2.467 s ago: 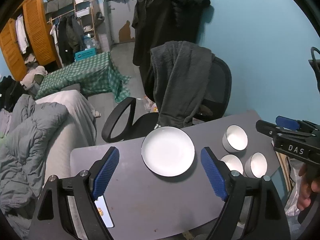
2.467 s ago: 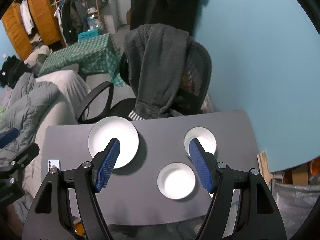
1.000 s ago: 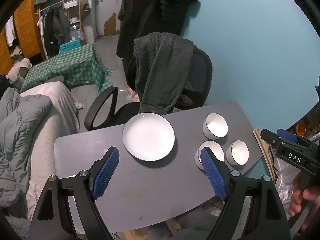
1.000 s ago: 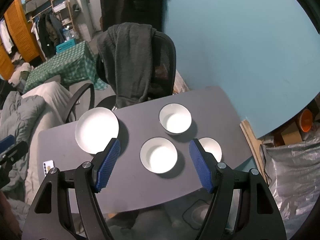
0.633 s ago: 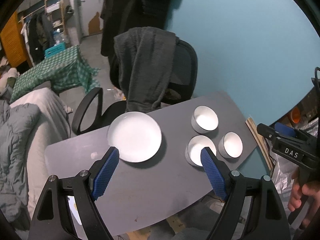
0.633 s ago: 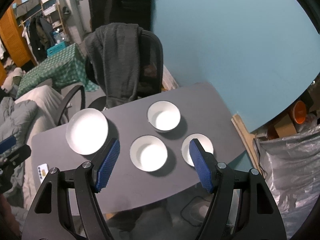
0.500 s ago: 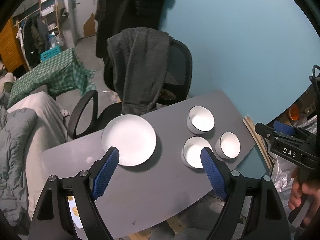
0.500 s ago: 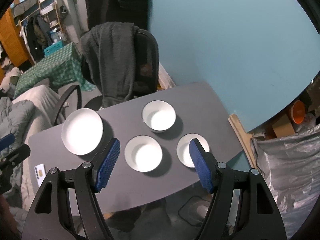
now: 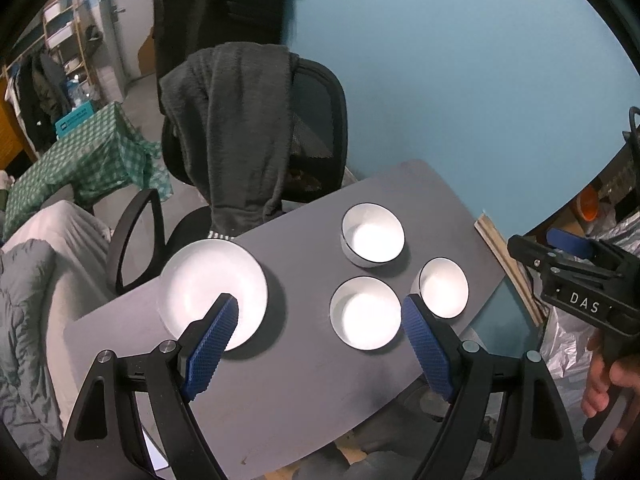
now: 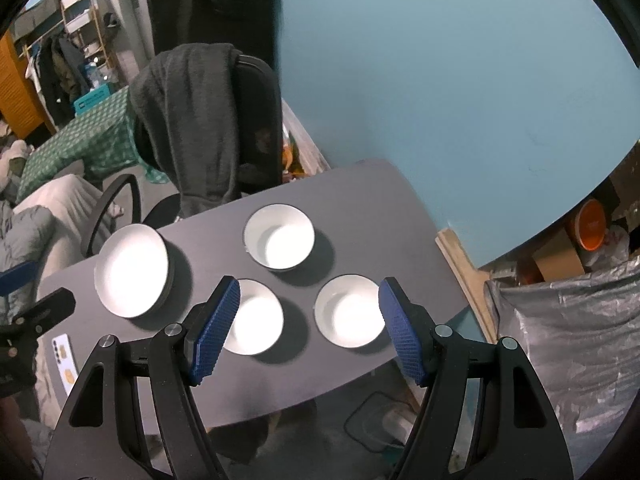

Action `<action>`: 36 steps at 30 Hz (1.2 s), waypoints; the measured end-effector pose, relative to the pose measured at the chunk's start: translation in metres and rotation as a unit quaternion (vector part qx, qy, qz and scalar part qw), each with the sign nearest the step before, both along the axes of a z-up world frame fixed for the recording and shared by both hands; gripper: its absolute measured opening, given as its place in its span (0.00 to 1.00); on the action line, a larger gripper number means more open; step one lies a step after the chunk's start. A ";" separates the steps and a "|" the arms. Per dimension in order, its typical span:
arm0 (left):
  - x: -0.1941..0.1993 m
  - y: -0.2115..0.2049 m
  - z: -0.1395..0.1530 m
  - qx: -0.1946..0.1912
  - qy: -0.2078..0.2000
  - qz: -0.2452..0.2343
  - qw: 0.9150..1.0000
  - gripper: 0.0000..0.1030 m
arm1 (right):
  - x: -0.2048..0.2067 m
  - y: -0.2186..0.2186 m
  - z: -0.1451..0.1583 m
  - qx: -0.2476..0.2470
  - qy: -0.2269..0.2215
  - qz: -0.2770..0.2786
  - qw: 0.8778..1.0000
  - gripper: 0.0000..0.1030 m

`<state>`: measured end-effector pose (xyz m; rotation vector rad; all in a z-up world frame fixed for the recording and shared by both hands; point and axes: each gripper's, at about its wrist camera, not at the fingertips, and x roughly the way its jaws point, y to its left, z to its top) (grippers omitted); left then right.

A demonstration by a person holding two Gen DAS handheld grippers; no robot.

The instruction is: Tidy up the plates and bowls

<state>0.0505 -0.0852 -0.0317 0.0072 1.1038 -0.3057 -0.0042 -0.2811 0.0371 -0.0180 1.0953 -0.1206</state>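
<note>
A white plate lies on the left of the grey table. Three white bowls stand to its right: a far bowl, a near middle bowl and a right bowl. In the right wrist view they show as the plate, far bowl, middle bowl and right bowl. My left gripper is open and empty, high above the table. My right gripper is open and empty, also high above the bowls.
An office chair draped with a dark garment stands behind the table. A phone lies at the table's left edge. A bed with grey bedding is at the left. Boxes and a silver bag sit on the right.
Both grippers have risen and drifted right, so the table looks smaller and further left. Plate and bowls have not moved. Both grippers stay open.
</note>
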 end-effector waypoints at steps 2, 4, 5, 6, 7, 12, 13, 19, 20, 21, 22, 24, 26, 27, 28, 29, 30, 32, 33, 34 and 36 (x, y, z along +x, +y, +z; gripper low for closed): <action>0.003 -0.007 -0.007 0.009 0.007 0.000 1.000 0.82 | 0.005 -0.006 -0.004 0.002 0.005 0.001 1.000 0.69; 0.008 -0.014 -0.017 0.016 0.016 0.001 1.000 0.82 | 0.010 -0.016 -0.013 0.016 0.016 0.005 1.000 0.69; 0.010 -0.017 -0.023 0.020 0.021 0.004 1.000 0.82 | 0.013 -0.020 -0.017 0.026 0.020 0.008 0.999 0.69; 0.012 -0.019 -0.029 0.021 0.026 0.005 0.999 0.82 | 0.016 -0.024 -0.022 0.035 0.025 0.010 0.999 0.69; 0.013 -0.022 -0.035 0.025 0.033 0.008 0.999 0.82 | 0.020 -0.029 -0.029 0.043 0.031 0.017 0.998 0.69; 0.018 -0.031 -0.070 0.043 0.065 0.025 0.997 0.82 | 0.034 -0.038 -0.058 0.070 0.048 0.061 0.995 0.69; 0.019 -0.031 -0.074 0.043 0.068 0.027 0.996 0.82 | 0.036 -0.039 -0.064 0.074 0.050 0.069 0.994 0.69; 0.026 -0.033 -0.106 0.040 0.093 0.060 0.993 0.82 | 0.056 -0.037 -0.114 0.112 0.095 0.125 0.981 0.69; 0.026 -0.033 -0.112 0.038 0.097 0.066 0.992 0.82 | 0.058 -0.036 -0.119 0.115 0.101 0.131 0.980 0.69; 0.027 -0.034 -0.119 0.037 0.102 0.073 0.991 0.82 | 0.060 -0.034 -0.127 0.116 0.111 0.139 0.977 0.69; 0.028 -0.035 -0.123 0.038 0.107 0.078 0.991 0.82 | 0.063 -0.032 -0.136 0.118 0.121 0.150 0.974 0.69; 0.029 -0.036 -0.135 0.031 0.112 0.083 0.990 0.82 | 0.066 -0.029 -0.148 0.125 0.130 0.169 0.969 0.69; 0.031 -0.039 -0.147 0.040 0.120 0.091 0.988 0.82 | 0.071 -0.023 -0.162 0.130 0.144 0.187 0.963 0.69; 0.031 -0.039 -0.151 0.040 0.123 0.093 0.987 0.82 | 0.073 -0.021 -0.166 0.134 0.149 0.193 0.961 0.69; 0.032 -0.040 -0.157 0.042 0.129 0.096 0.986 0.82 | 0.076 -0.020 -0.172 0.135 0.155 0.198 0.958 0.69; 0.032 -0.040 -0.160 0.041 0.133 0.098 0.985 0.82 | 0.077 -0.019 -0.174 0.135 0.158 0.202 0.957 0.69; 0.033 -0.041 -0.166 0.038 0.137 0.100 0.985 0.82 | 0.079 -0.015 -0.180 0.136 0.163 0.211 0.954 0.69; 0.035 -0.041 -0.176 0.038 0.147 0.105 0.983 0.82 | 0.082 -0.012 -0.184 0.134 0.168 0.223 0.951 0.69; 0.035 -0.042 -0.182 0.036 0.152 0.107 0.982 0.82 | 0.082 -0.010 -0.187 0.131 0.172 0.229 0.949 0.69; 0.036 -0.042 -0.187 0.038 0.155 0.109 0.981 0.82 | 0.083 -0.008 -0.190 0.126 0.176 0.235 0.948 0.69; 0.036 -0.044 -0.196 0.048 0.162 0.111 0.979 0.82 | 0.084 -0.005 -0.197 0.120 0.182 0.245 0.945 0.69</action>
